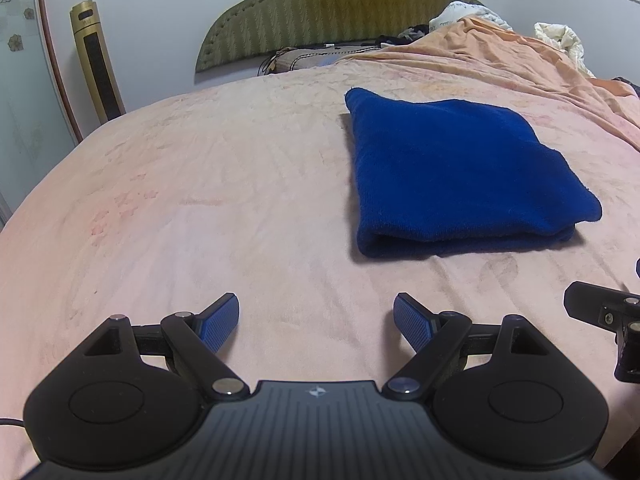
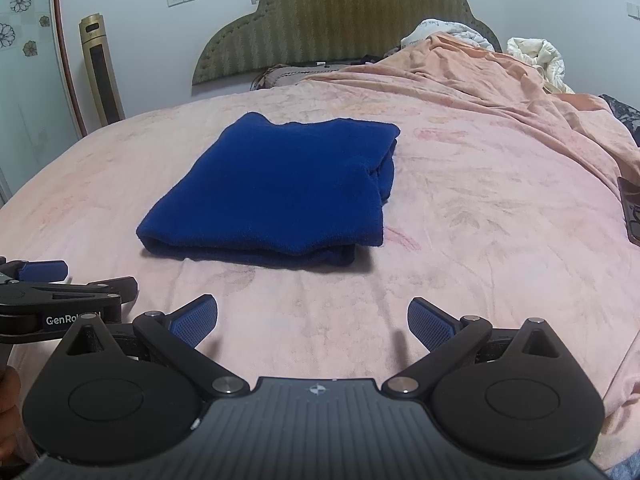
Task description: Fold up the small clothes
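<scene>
Now your left tool [image 1: 316, 322] and right tool [image 2: 313, 322] both gape wide and empty, while the folded blue garment [image 2: 276, 192] lies on the bed [image 2: 480, 208] ahead, centre-left of the right view, upper right of the left view, nearer your right tool.

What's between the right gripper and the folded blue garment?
Nothing but bare pink bedsheet. The right wrist view shows the right gripper open, its fingers short of the folded blue garment, with only sheet in that stretch.
</scene>
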